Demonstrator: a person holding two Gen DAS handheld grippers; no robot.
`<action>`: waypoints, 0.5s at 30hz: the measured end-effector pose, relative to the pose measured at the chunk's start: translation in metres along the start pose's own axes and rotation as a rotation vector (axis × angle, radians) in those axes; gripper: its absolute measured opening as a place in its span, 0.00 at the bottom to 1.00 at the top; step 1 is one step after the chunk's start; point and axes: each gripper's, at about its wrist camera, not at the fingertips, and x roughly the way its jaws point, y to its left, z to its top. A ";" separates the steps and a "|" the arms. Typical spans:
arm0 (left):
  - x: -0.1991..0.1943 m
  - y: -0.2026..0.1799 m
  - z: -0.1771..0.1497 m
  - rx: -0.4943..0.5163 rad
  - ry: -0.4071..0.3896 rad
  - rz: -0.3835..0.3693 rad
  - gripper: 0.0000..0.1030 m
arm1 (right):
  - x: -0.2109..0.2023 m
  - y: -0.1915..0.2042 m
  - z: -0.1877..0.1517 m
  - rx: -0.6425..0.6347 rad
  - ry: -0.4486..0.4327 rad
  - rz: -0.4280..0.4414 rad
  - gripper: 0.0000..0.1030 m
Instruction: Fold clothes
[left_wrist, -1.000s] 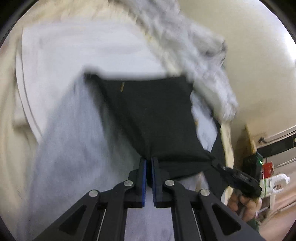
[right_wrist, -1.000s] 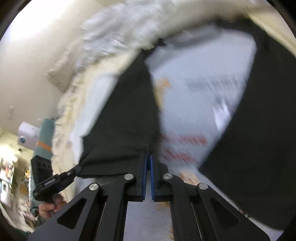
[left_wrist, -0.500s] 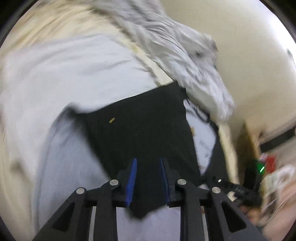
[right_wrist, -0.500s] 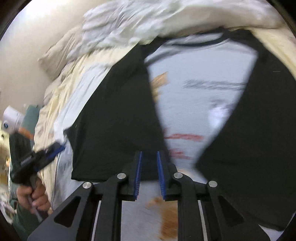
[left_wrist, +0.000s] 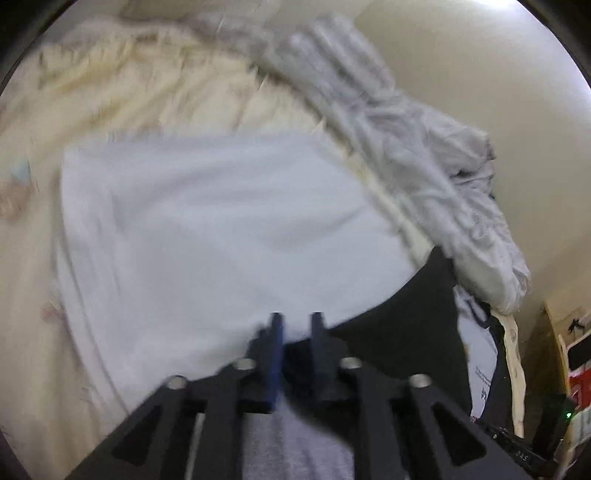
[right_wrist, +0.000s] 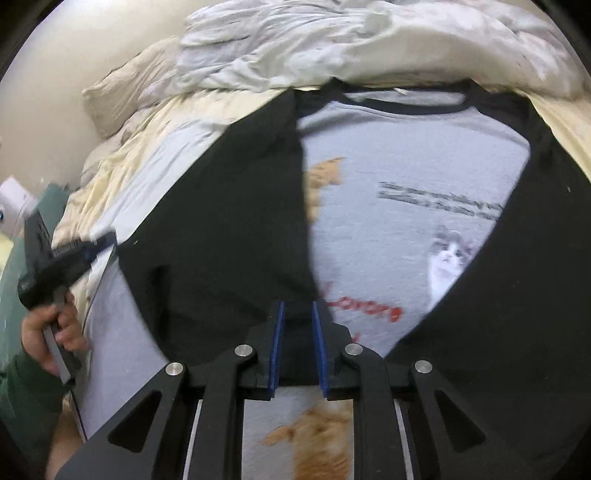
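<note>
**Shirt laid out on the bed, both grippers let go**

On the bed (right_wrist: 122, 147), over a cream quilt, a grey T-shirt (right_wrist: 402, 221) with black sleeves lies face up, its collar toward the rumpled white bedding (right_wrist: 332, 40) at the far edge. At the far left of the right wrist view a hand (right_wrist: 55, 328) in a green sleeve holds the left gripper (right_wrist: 98, 245), which hangs over the shirt's left edge. In its own blurred view, the left gripper (left_wrist: 297, 328) has its fingers (left_wrist: 275, 354) a small gap apart, with nothing pinched between them; below lie the black cloth and a folded white garment (left_wrist: 221, 229) that fills most of the quilt beside the shirt.

Next comes the left black sleeve (right_wrist: 221, 221), folded inward across the shirt's chest so that it covers part of the print. Just right of that sleeve's lower edge, the right gripper (right_wrist: 297, 328) hovers above the cloth, its blue-padded fingers (right_wrist: 277, 347) slightly parted and gripping nothing; black sleeve fabric shows in the gap beneath them. Further right, the print shows an orange shape, dark lines of text, red lettering and a cat (right_wrist: 448, 258). The right black sleeve (right_wrist: 524, 295) lies spread flat, not folded.
</note>
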 end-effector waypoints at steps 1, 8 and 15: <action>-0.004 -0.004 0.000 0.009 -0.007 -0.028 0.23 | 0.000 0.008 -0.001 -0.020 -0.006 0.014 0.18; 0.027 -0.062 -0.016 0.075 0.105 -0.210 0.37 | 0.016 0.024 0.001 0.041 -0.013 0.155 0.18; 0.015 -0.029 -0.015 -0.022 0.086 -0.161 0.37 | 0.076 0.070 0.023 0.079 0.111 0.358 0.18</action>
